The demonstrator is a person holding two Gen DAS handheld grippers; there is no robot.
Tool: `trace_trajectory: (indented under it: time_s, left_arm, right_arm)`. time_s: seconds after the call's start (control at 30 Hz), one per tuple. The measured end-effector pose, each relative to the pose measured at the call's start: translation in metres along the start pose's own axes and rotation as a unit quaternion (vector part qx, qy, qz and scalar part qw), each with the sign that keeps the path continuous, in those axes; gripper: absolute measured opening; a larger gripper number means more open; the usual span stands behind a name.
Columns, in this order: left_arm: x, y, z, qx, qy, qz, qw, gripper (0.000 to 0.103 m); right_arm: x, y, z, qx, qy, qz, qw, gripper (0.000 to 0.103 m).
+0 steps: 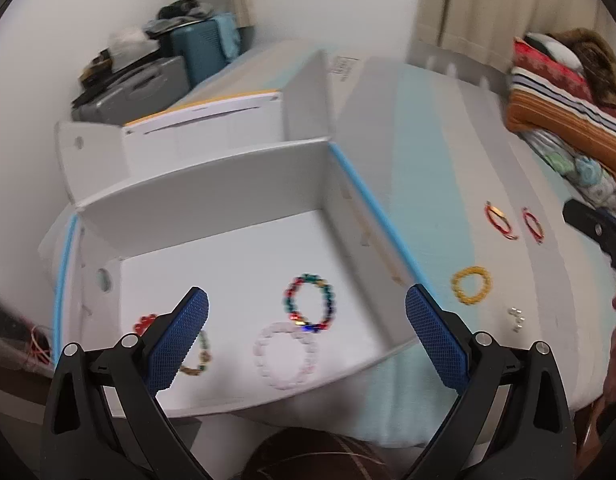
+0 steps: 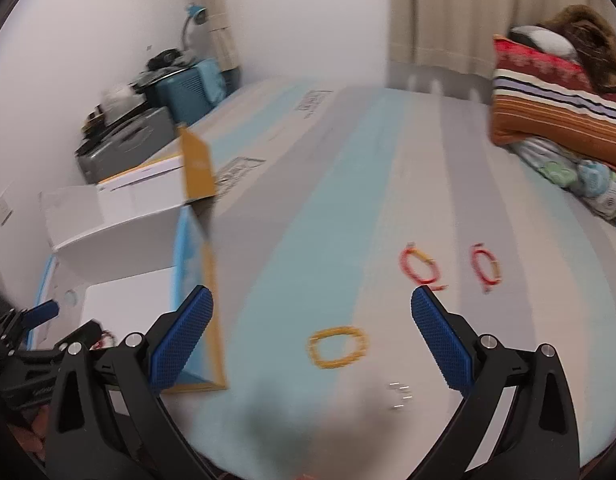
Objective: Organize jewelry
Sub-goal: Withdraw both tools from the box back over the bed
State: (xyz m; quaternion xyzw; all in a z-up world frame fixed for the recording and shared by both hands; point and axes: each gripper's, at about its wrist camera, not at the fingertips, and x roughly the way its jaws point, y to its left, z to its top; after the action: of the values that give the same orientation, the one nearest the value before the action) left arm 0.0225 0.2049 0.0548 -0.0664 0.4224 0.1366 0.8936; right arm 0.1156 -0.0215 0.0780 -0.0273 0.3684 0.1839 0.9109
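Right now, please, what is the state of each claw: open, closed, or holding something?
Left claw: open, holding nothing, over the white box.
Right claw: open, holding nothing, above the yellow bracelet.

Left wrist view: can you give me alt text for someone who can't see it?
The open left gripper hovers over a white box holding a multicolored bracelet, a pale pink bracelet and others. Outside it, on the striped surface, lie a yellow bracelet and two red ones.

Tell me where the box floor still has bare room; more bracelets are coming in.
Inside the white box, the back half of the floor, between the rear wall and the multicolored bracelet, is bare. The front is crowded: the pale pink bracelet touches the multicolored one, and a red-and-green bracelet lies front-left behind the left gripper.
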Motion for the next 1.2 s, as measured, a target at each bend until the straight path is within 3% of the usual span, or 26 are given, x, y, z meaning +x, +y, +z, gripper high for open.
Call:
trace_trajectory:
  time_s: [0.3, 0.73, 1.2]
  left_arm:
    - [0.005, -0.069, 0.001, 0.033, 0.004, -0.041, 0.9986, 0.097]
    - [0.025, -0.152, -0.005, 0.073, 0.015, -0.074, 0.9945, 0.097]
    - [0.061, -0.232, -0.036, 0.105, 0.033, -0.102, 0.9886, 0.097]
  right_arm:
    - [-0.001, -0.079, 0.007, 0.030, -0.003, -0.044, 0.999, 0.095]
    - [0.009, -0.147, 0.009, 0.045, 0.002, -0.090, 0.995, 0.095]
    - [0.064, -0.222, 0.006, 0.056, 0.030, -0.115, 0.991, 0.095]
